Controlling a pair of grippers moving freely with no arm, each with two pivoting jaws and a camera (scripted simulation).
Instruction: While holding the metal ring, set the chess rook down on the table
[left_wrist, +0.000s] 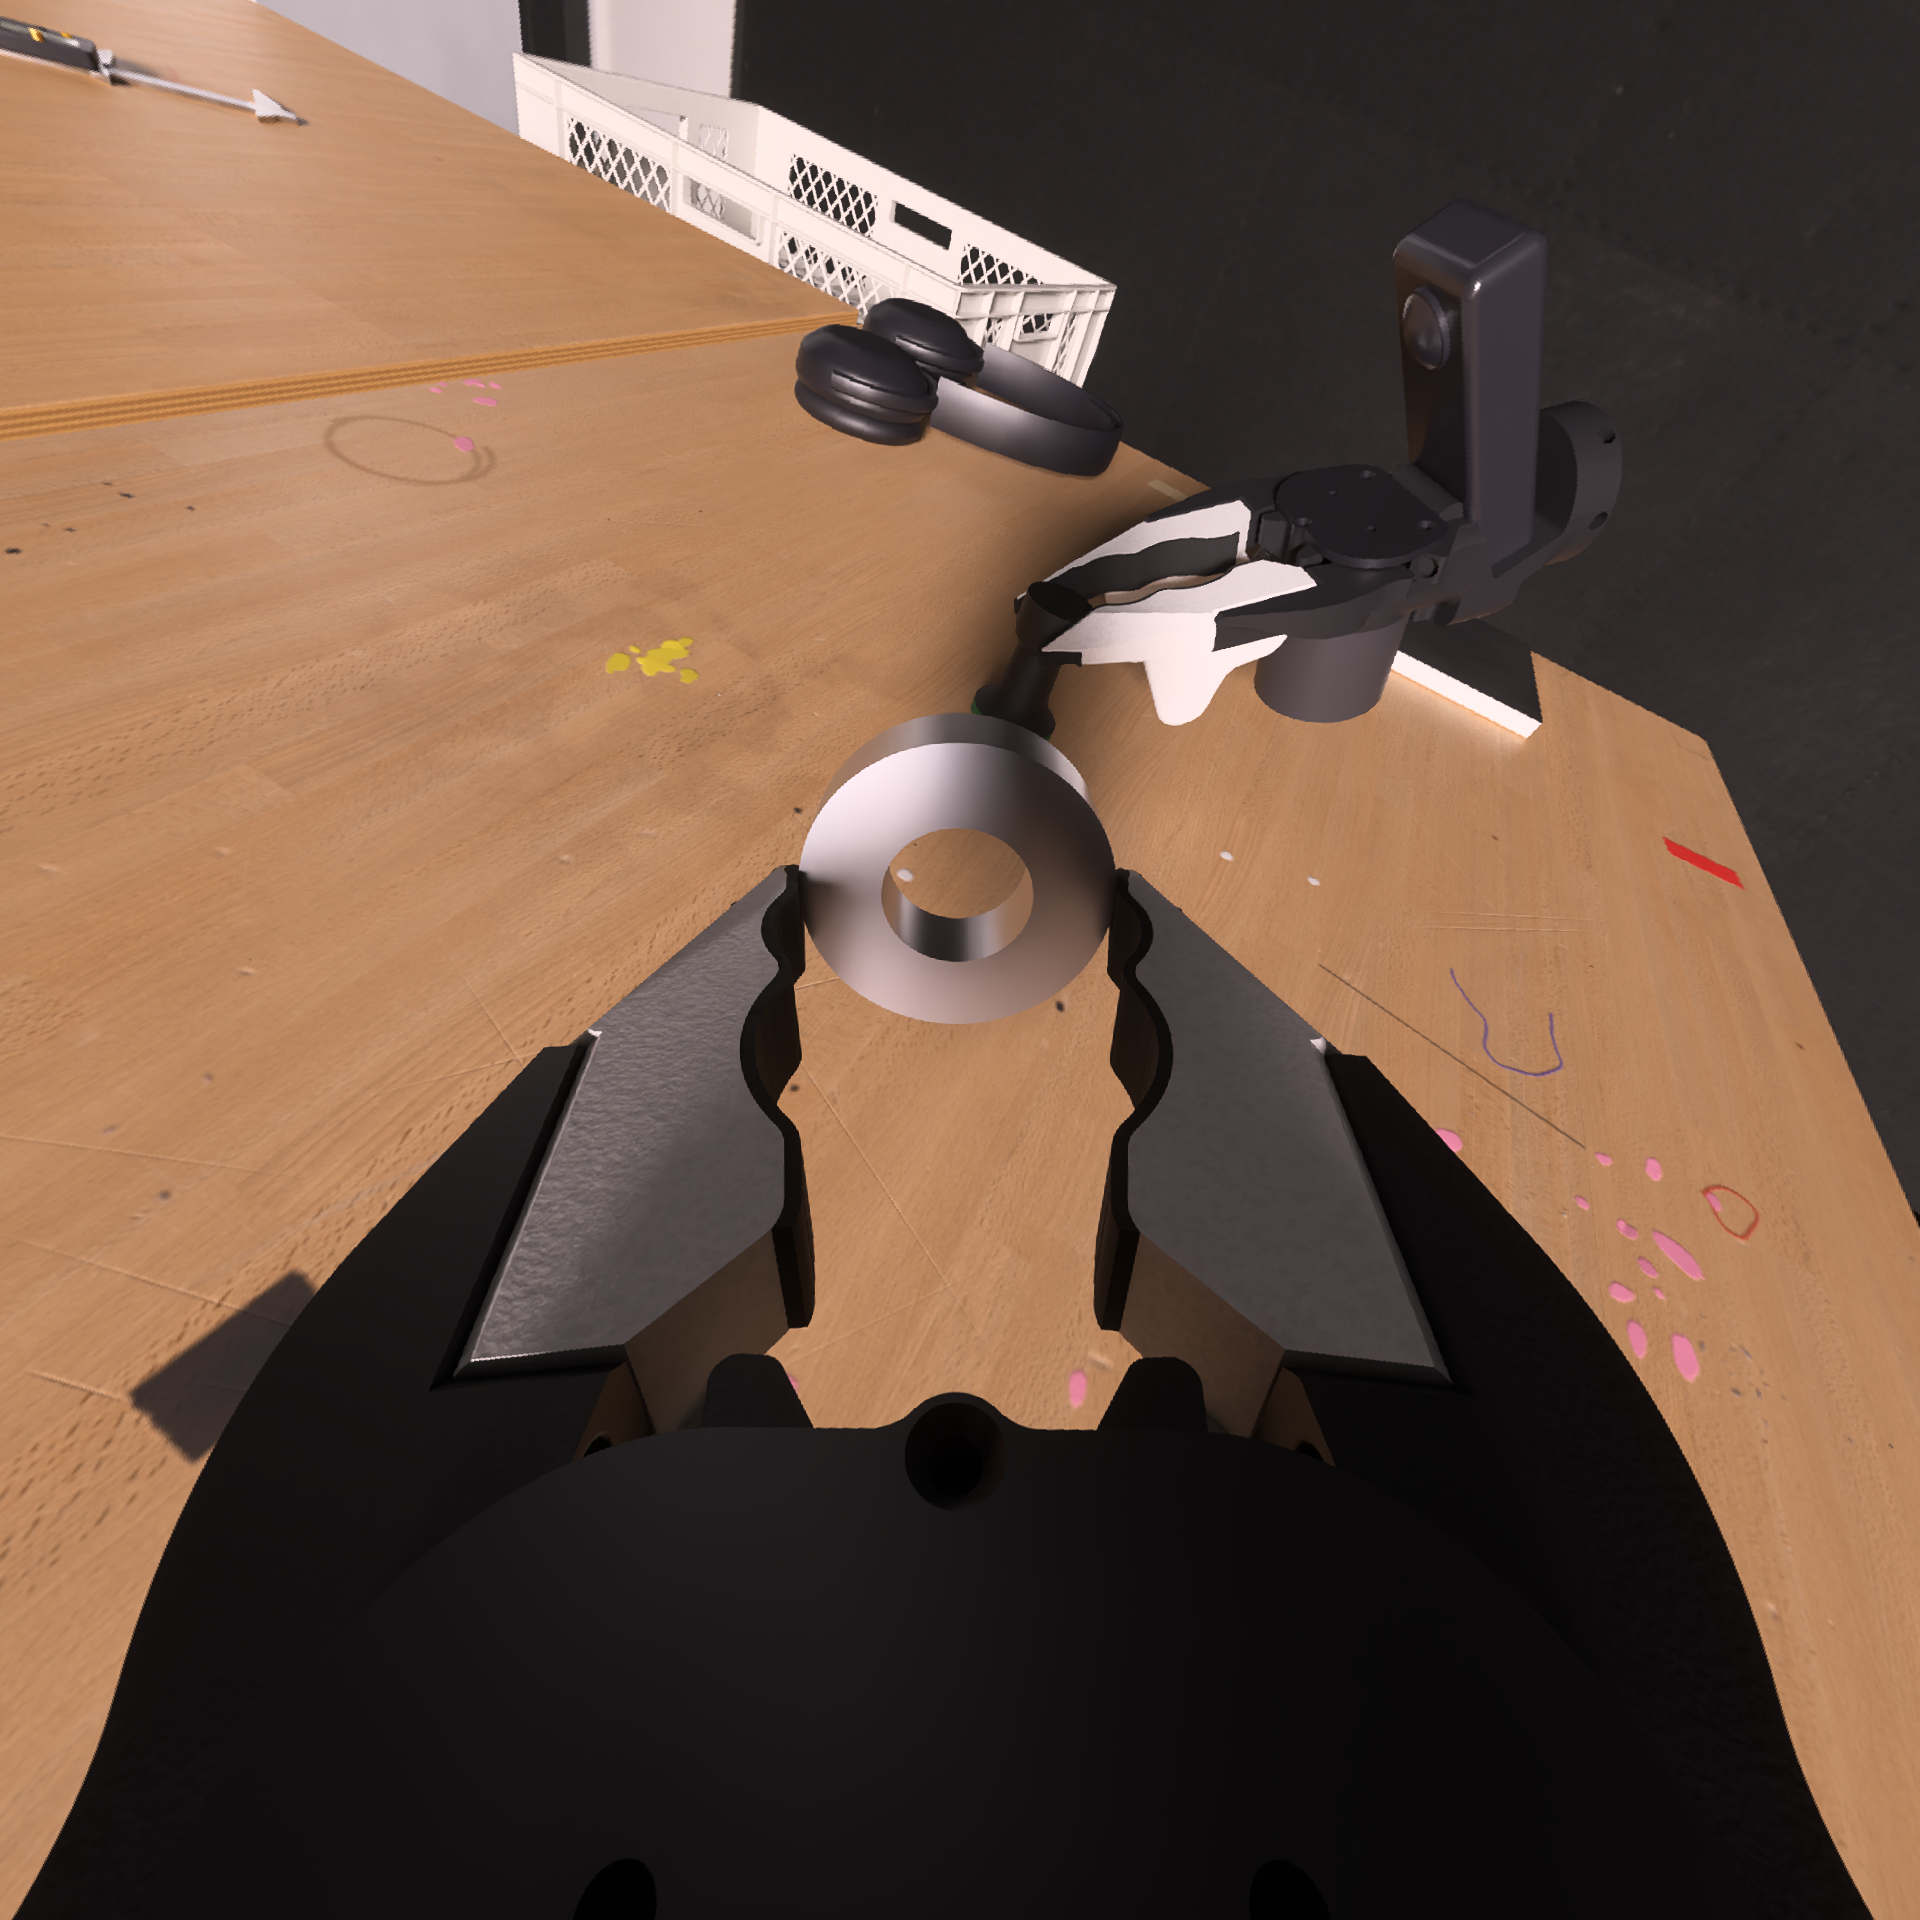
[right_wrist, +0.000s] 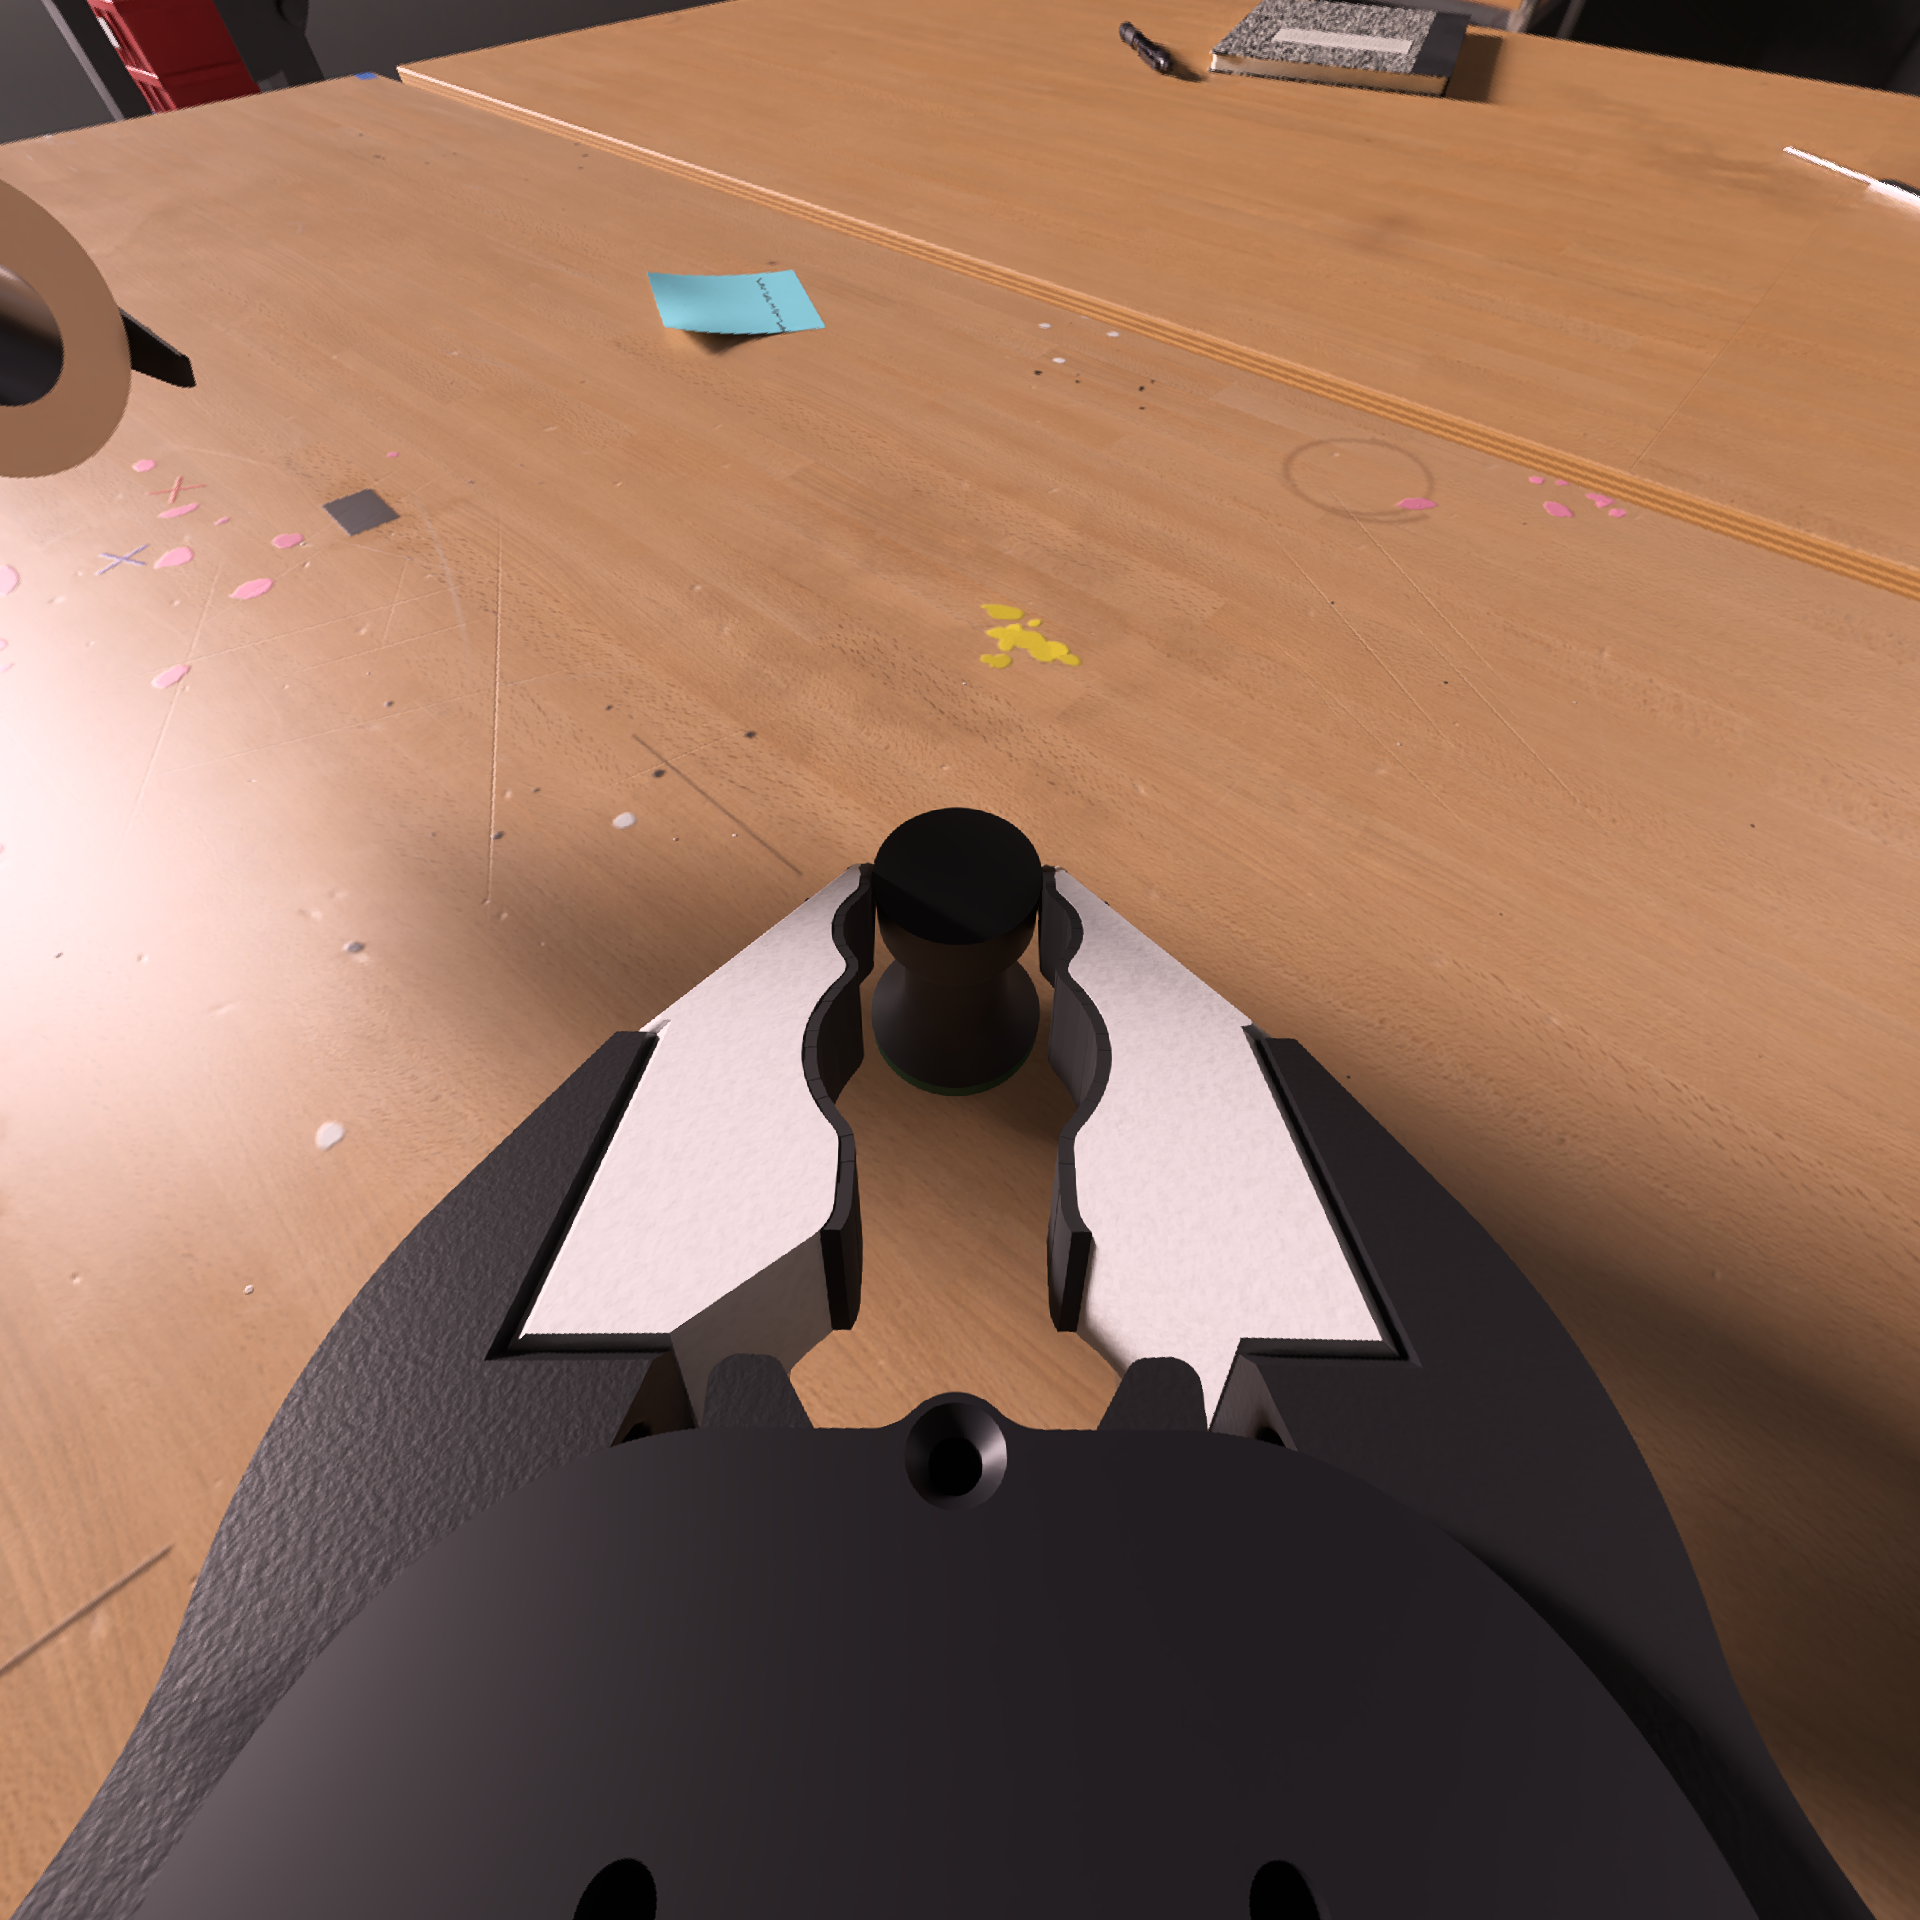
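Note:
My left gripper (left_wrist: 954, 888) is shut on the metal ring (left_wrist: 966, 779), gripping it by its outer rim above the wooden table (left_wrist: 416, 779). The ring also shows at the far left of the right wrist view (right_wrist: 73, 343). My right gripper (right_wrist: 956, 883) has white fingers and is shut on the head of the black chess rook (right_wrist: 956, 935). The rook stands upright with its green-edged base low over the table; I cannot tell if it touches. In the left wrist view the right gripper (left_wrist: 1044, 613) and the rook (left_wrist: 1023, 675) sit just beyond the ring.
Black headphones (left_wrist: 935, 384) and a white crate (left_wrist: 831, 197) lie beyond the right gripper near the table edge. A blue sticky note (right_wrist: 736, 301) lies ahead to the left. A notebook (right_wrist: 1340, 47) and a pen (right_wrist: 1148, 47) lie on the far table.

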